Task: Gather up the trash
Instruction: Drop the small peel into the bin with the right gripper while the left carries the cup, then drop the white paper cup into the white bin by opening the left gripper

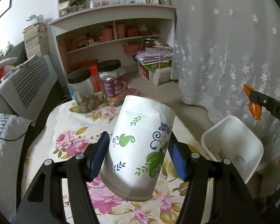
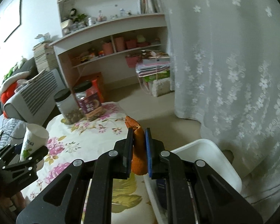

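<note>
**Two pieces of trash in hand, the bin just to the right**

Our left tongs [image 1: 138, 155] are closed against the sides of a white paper cup printed with green leaves and blue scrolls [image 1: 140, 147], held tilted above the table [image 1: 69, 136] with its flowered cloth. Our right tongs [image 2: 139, 149] are pinched nearly together on a curled strip of orange peel [image 2: 138, 147], which sticks out past the tips. Both loads are clear of the table.

The white plastic rectangular bin [image 2: 205, 151] stands just beside the table's right edge, below the right tongs; a few scraps already lie in it (we cannot tell what they are). To do this step well, we judge the peel should go first: bring it over the bin's mouth, then part the tongs and let it drop. The cup is light and easily crushed, so we would keep the squeeze gentle, carry it rightward over the rim and release it low.

Further out, two clear plastic jars with black lids [image 1: 97, 87] stand at the table's far side, well apart from our path. The white lace curtain [image 1: 224, 56] hangs close behind the bin, and a wide swing could snag it. The two tools may also crowd each other over the bin, so one at a time.
</note>
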`<state>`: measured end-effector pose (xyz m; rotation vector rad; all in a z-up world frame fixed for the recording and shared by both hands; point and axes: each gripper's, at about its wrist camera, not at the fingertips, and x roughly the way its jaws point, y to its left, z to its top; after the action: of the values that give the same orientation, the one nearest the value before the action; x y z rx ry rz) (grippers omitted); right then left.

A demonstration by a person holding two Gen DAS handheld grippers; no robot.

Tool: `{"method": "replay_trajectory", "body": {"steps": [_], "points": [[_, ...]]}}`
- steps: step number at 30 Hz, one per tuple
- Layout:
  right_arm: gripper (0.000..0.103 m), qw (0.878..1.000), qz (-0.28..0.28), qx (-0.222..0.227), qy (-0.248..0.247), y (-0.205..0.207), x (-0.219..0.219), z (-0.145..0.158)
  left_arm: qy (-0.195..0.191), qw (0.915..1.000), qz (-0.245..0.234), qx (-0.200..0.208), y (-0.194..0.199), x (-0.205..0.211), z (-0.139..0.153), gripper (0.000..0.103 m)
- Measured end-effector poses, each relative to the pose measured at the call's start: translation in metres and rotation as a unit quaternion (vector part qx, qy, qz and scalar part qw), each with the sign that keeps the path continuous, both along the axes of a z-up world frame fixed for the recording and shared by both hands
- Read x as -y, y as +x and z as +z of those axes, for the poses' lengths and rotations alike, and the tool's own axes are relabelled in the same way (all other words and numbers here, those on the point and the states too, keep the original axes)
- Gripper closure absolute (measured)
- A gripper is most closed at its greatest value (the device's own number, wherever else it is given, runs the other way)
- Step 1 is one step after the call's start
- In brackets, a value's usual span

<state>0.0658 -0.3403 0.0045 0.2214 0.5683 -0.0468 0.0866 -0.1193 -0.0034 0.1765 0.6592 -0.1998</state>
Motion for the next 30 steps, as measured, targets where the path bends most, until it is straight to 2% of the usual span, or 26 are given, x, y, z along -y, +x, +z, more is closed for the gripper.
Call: {"method": "replay_trajectory", "body": {"steps": [9,11,12,13,15,17,19,24,30], "points": [[0.091,0.997,-0.061,-0.032,0.023,-0.005,0.046,-0.012,0.014,0.999,-0.043,0.0,-0.002,0.039,-0.003,0.042],[0.087,0.995,-0.08,-0.039,0.032,-0.007,0.06,-0.015,0.01,0.9986,-0.052,-0.004,-0.001,0.051,-0.003,0.042],[0.076,0.994,-0.091,-0.04,0.035,-0.009,0.065,-0.015,0.004,0.9983,-0.058,-0.008,0.0,0.059,-0.004,0.042],[0.059,0.993,-0.102,-0.041,0.039,-0.011,0.071,-0.015,0.001,0.998,-0.063,-0.012,0.001,0.066,-0.004,0.042],[0.048,0.99,-0.129,-0.034,0.042,-0.019,0.085,-0.013,-0.005,0.9969,-0.077,-0.017,0.002,0.085,-0.005,0.042],[0.044,0.987,-0.152,-0.025,0.04,-0.027,0.099,-0.01,-0.007,0.9959,-0.089,-0.019,0.002,0.101,-0.005,0.042],[0.03,0.984,-0.171,-0.019,0.041,-0.034,0.11,-0.007,-0.008,0.9943,-0.104,-0.019,0.001,0.121,-0.005,0.042],[0.012,0.973,-0.225,0.006,0.058,-0.058,0.142,-0.001,-0.015,0.9901,-0.137,-0.023,-0.002,0.165,-0.002,0.041],[0.007,0.957,-0.284,0.031,0.051,-0.086,0.172,0.009,-0.028,0.9828,-0.178,-0.04,-0.005,0.213,0.001,0.038]]}}
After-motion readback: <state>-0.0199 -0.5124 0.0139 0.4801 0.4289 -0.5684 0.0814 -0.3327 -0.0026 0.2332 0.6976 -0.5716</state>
